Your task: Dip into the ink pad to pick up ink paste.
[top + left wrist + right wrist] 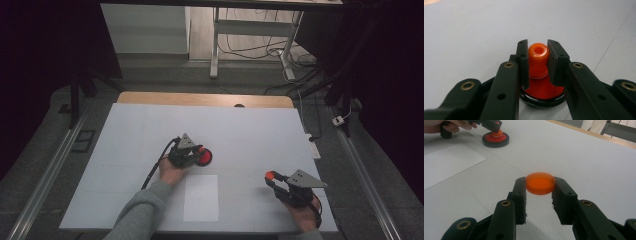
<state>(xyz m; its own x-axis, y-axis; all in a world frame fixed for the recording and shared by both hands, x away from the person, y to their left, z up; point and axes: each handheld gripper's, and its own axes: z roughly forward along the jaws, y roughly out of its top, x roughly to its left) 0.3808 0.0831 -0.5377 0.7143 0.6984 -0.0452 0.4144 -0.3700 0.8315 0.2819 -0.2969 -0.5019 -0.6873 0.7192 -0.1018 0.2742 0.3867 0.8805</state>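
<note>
Gripping by its rim, the light, rigid orange cap point(540, 183) is clenched right of the white sheet point(201, 197), while the knob point(538, 58) is pinched.

Nothing here can be read. There are no words, numbers, labels or brand marks anywhere on the table or on what lies on it.
</note>
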